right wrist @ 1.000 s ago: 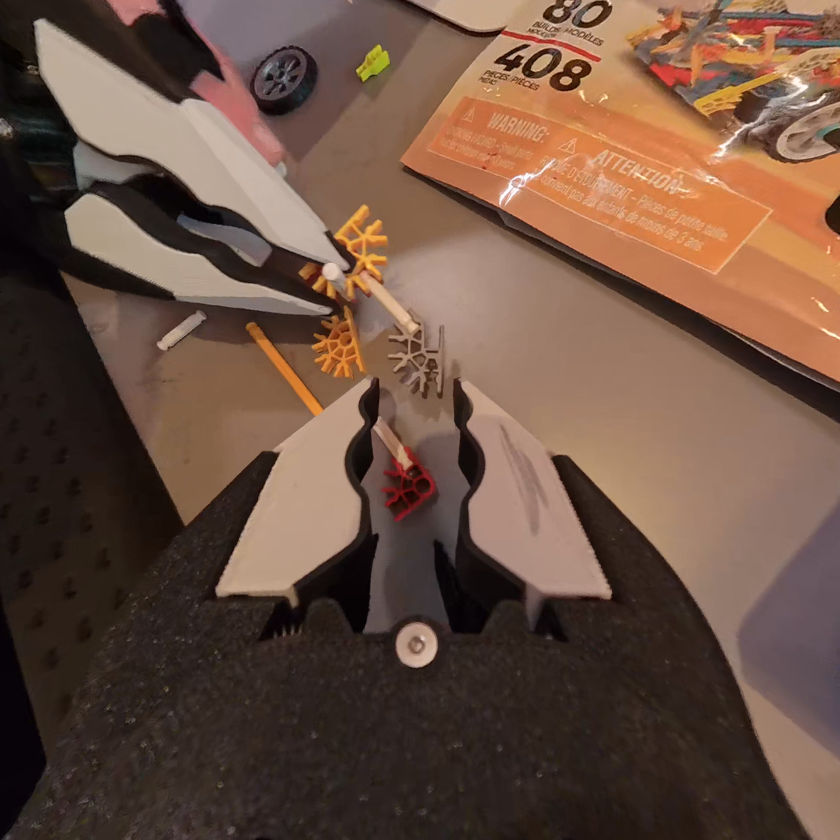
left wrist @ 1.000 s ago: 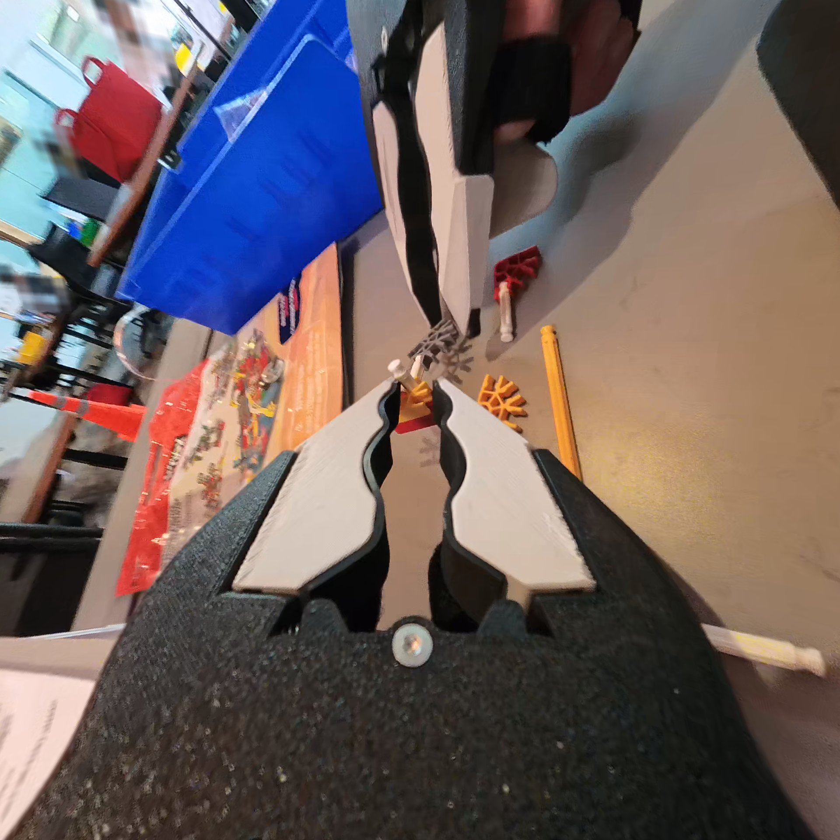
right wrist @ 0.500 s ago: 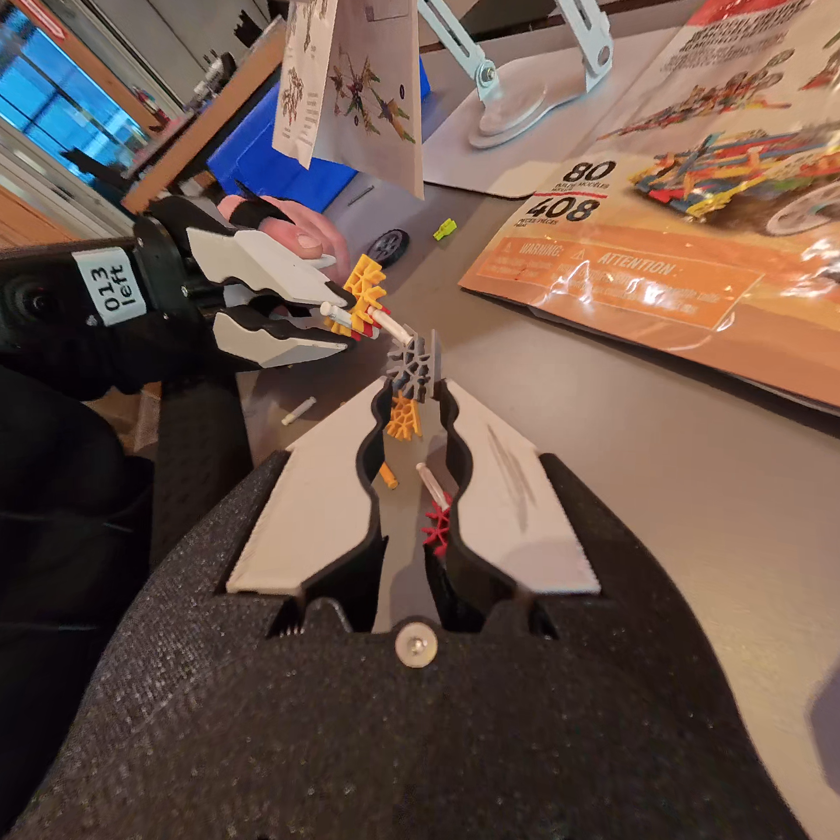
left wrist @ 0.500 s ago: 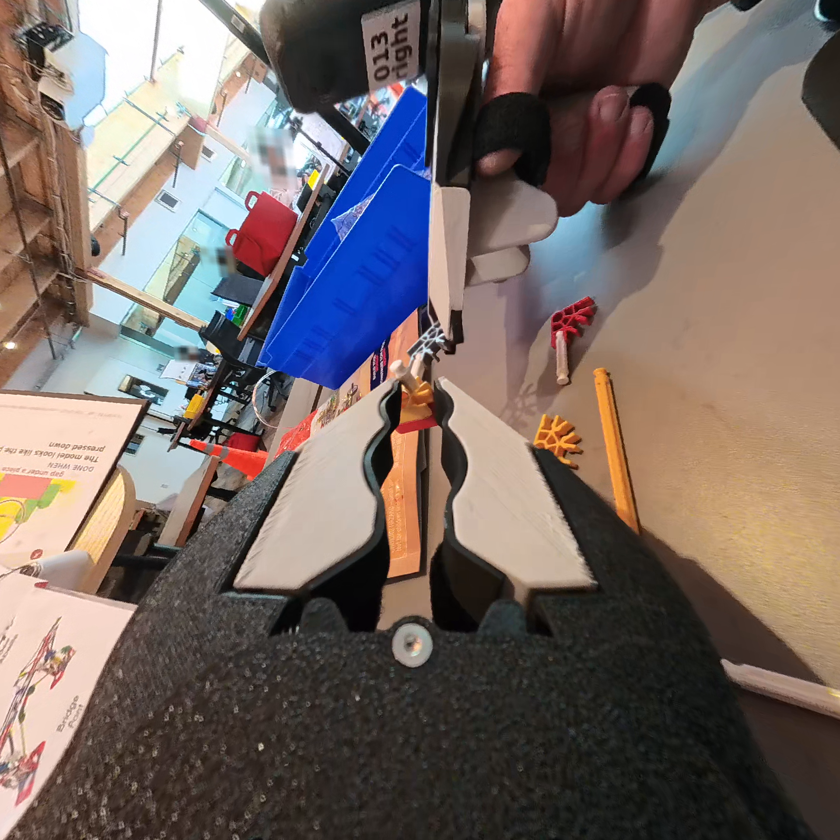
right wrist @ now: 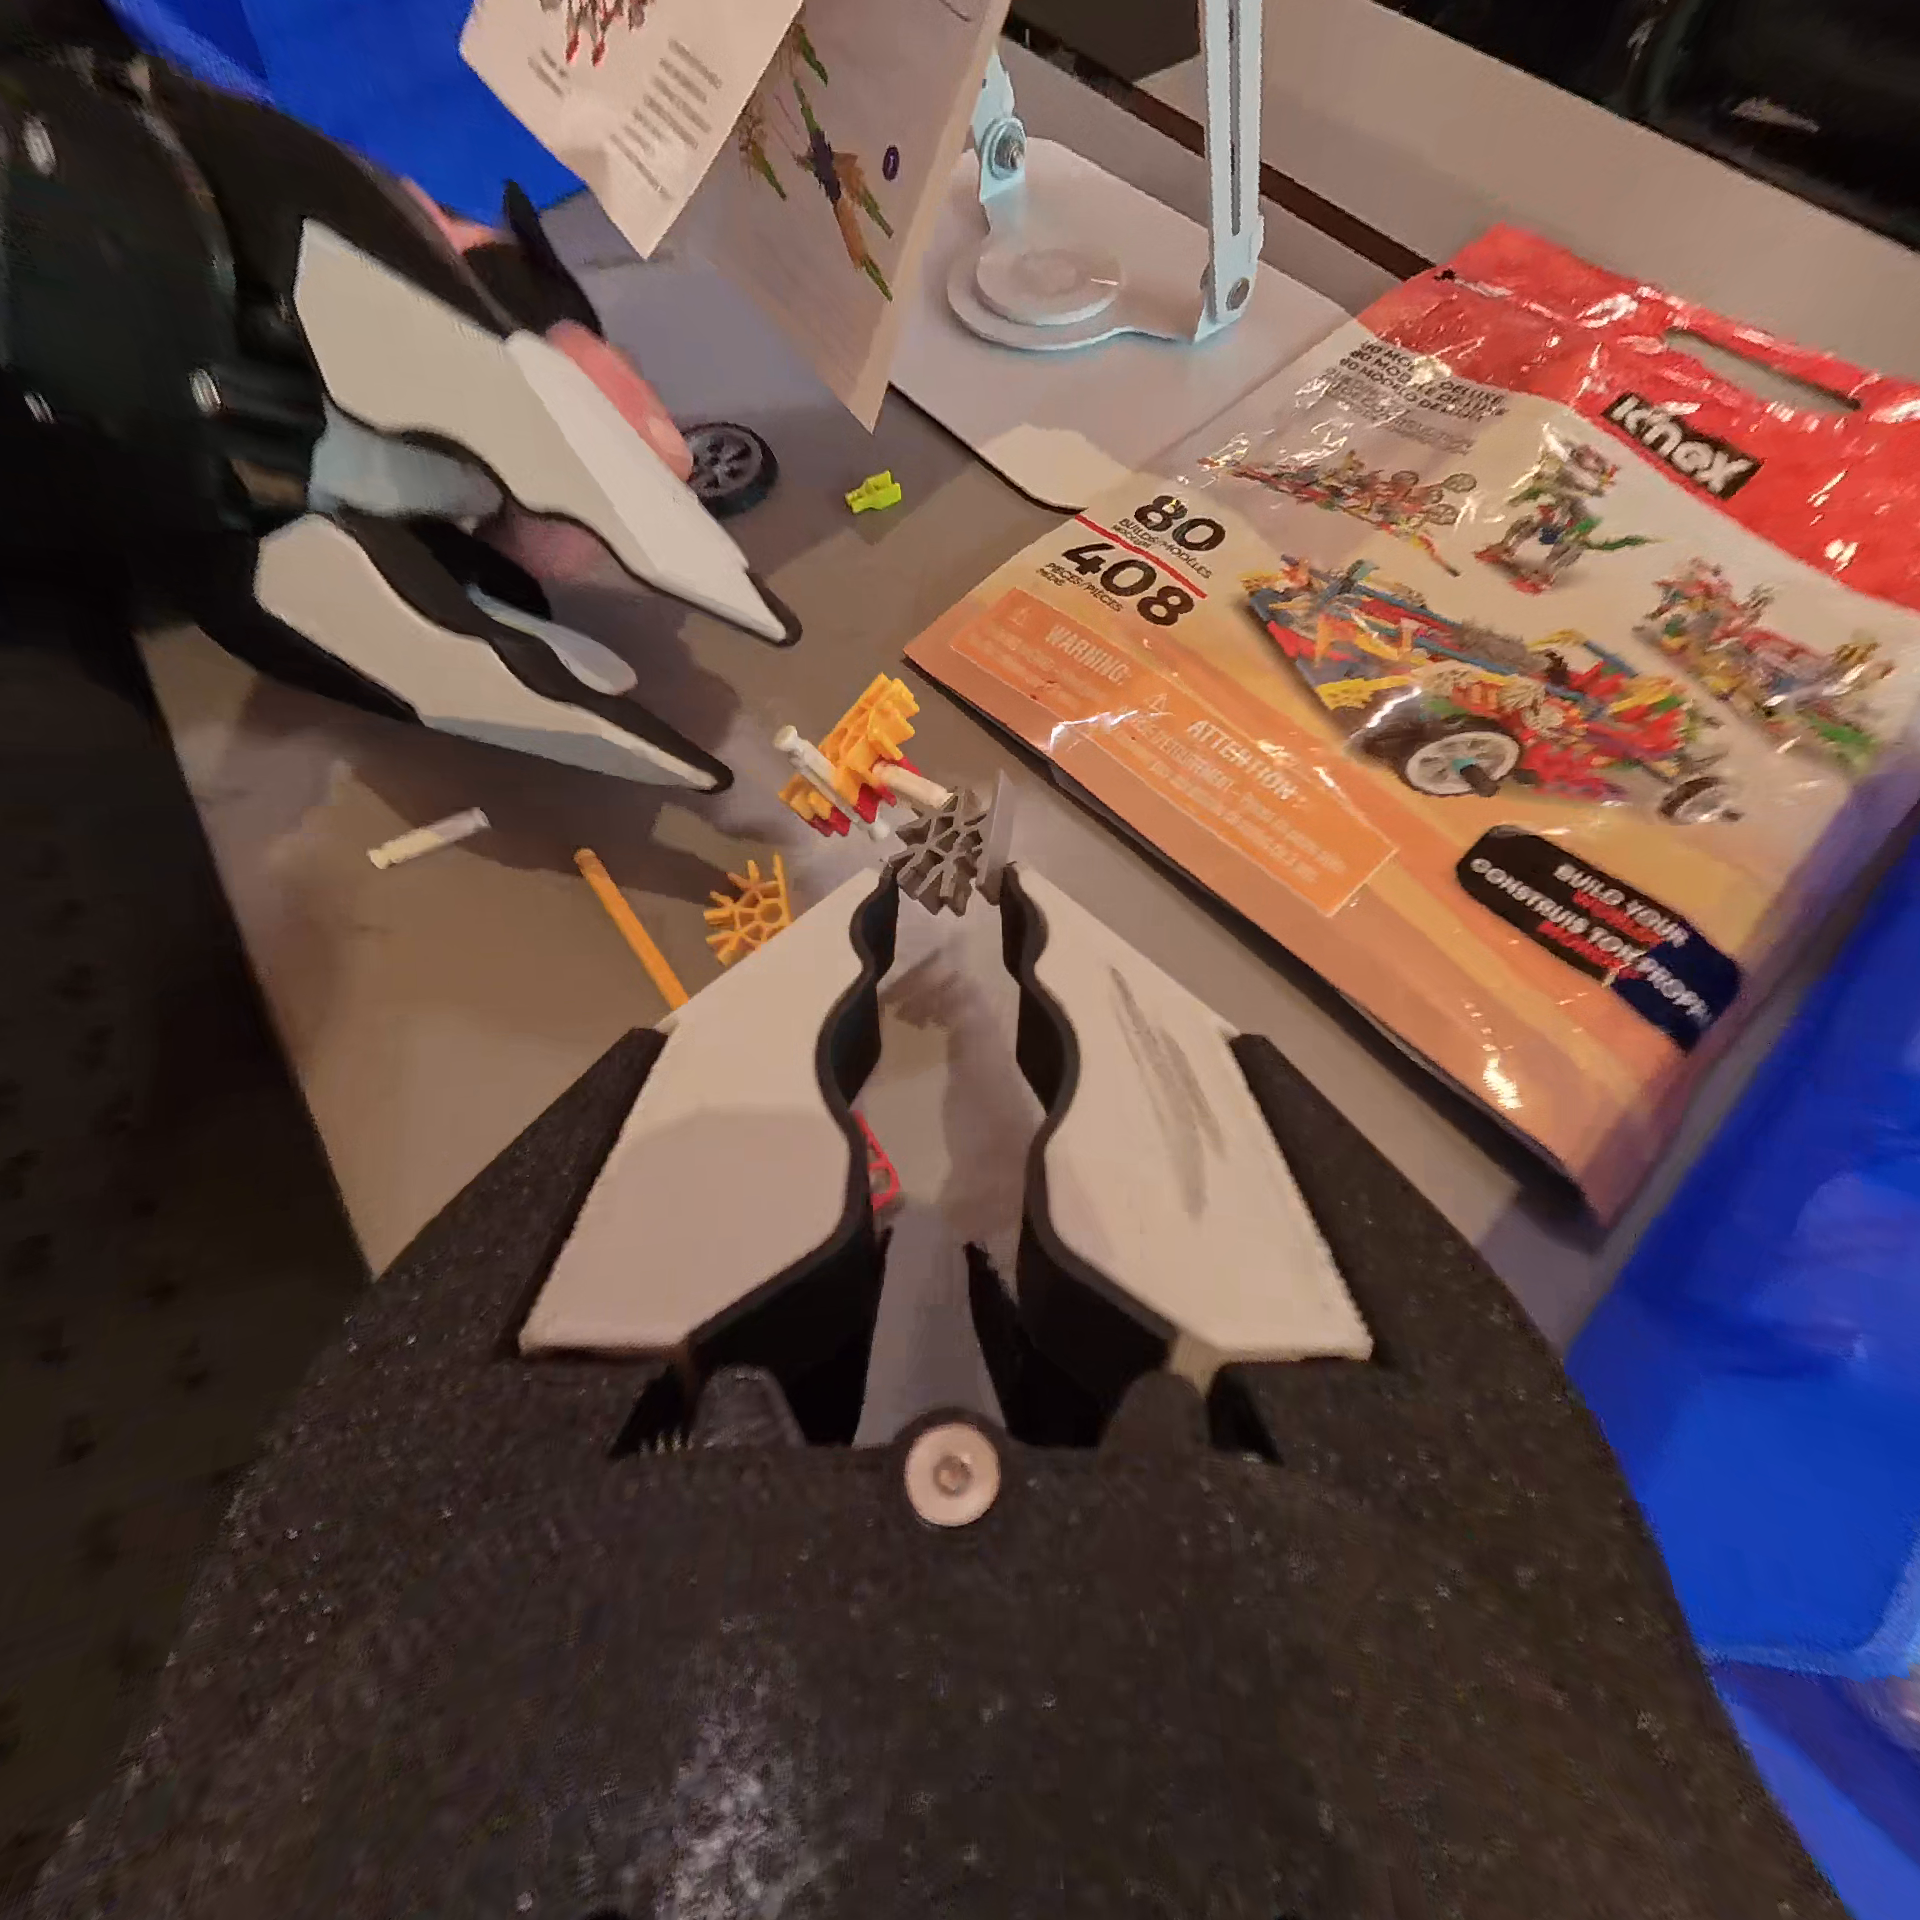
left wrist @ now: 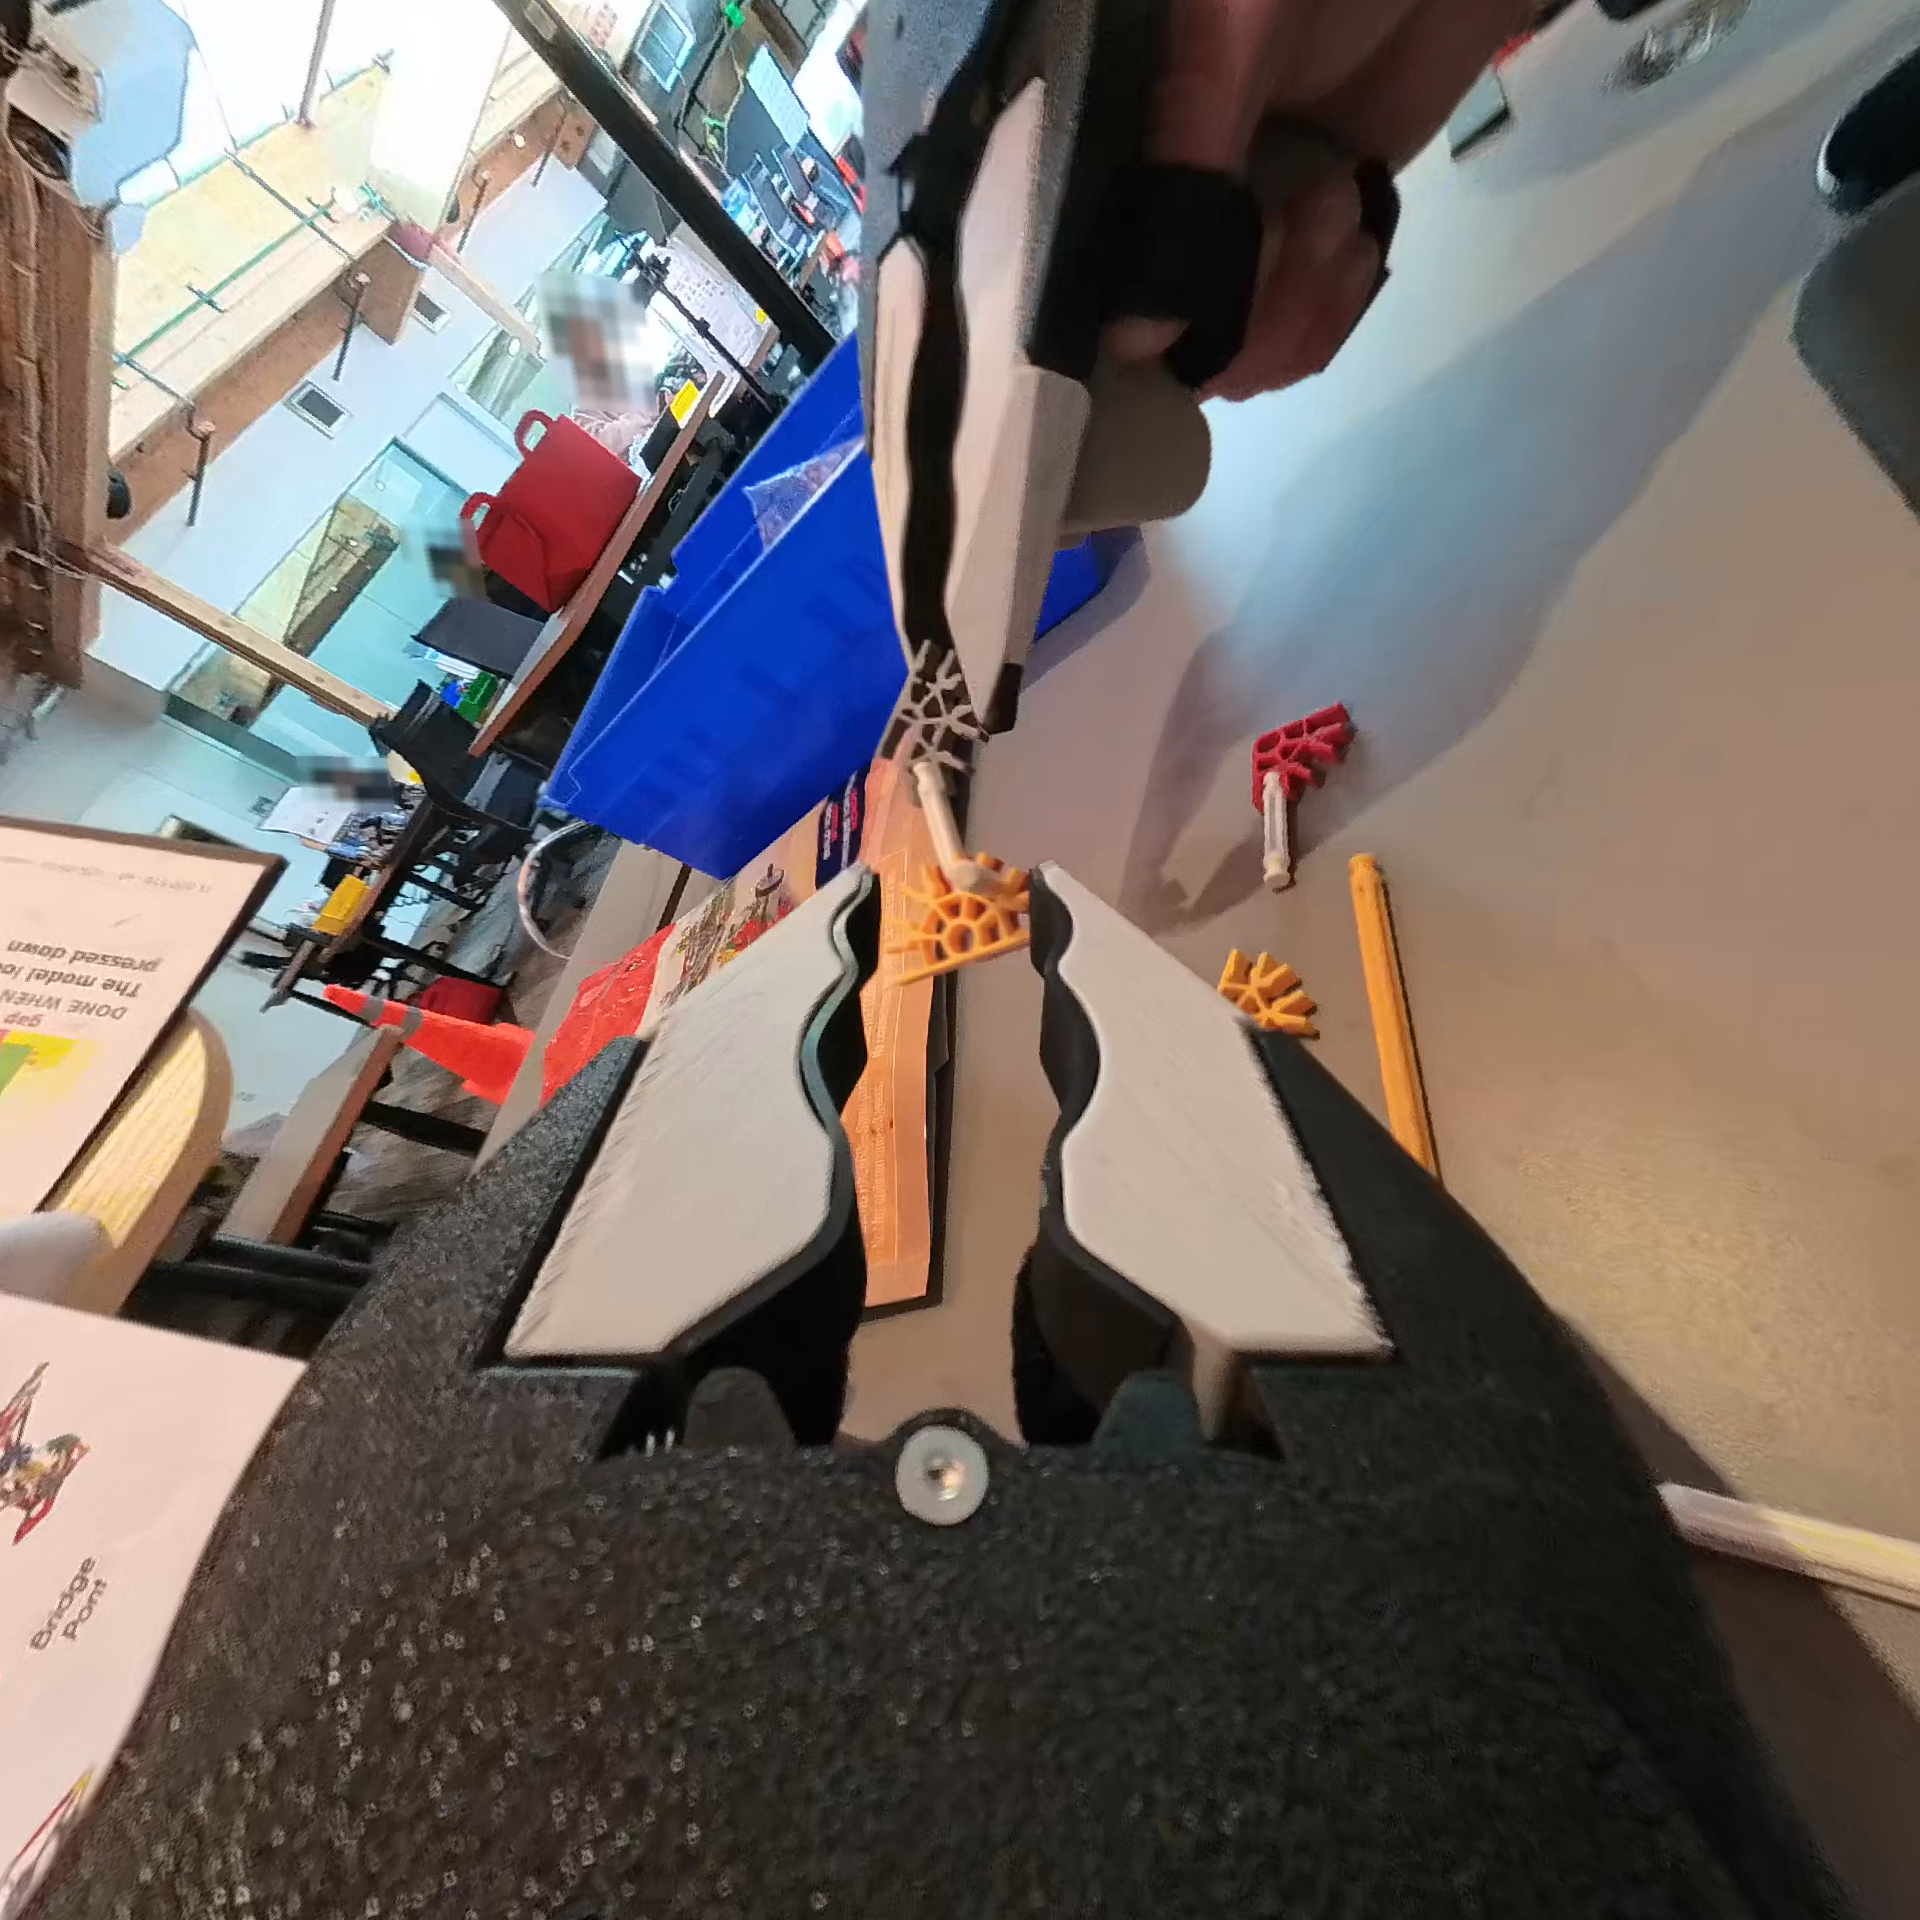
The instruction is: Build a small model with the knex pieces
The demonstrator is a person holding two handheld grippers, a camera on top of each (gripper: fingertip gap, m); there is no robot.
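My right gripper (right wrist: 948,883) is shut on a grey snowflake-shaped connector (right wrist: 940,857) and holds it above the table. A short white rod (right wrist: 914,790) joins that connector to a small cluster of yellow and red connectors (right wrist: 852,769), which hangs from it. My left gripper (left wrist: 951,883) is open. The yellow connector (left wrist: 956,920) sits between its spread fingertips with a gap on each side. In the right wrist view the left gripper (right wrist: 743,701) stands just left of the cluster, apart from it. The right gripper (left wrist: 977,675) comes down from above in the left wrist view.
On the grey table lie a red connector with a white rod (left wrist: 1294,758), a loose orange connector (left wrist: 1268,992), a yellow rod (left wrist: 1387,1008) and white rods (right wrist: 426,836). A printed toy bag (right wrist: 1455,675), a wheel (right wrist: 732,468), a green piece (right wrist: 873,488), an instruction sheet (right wrist: 727,135) and blue bins (left wrist: 748,665) surround them. One gripper's finger ends stand about 5 cm off the other's.
My left gripper has opened and let go of the yellow-and-red cluster. The cluster now hangs from the grey connector in my right gripper. Both grippers have lifted off the table.
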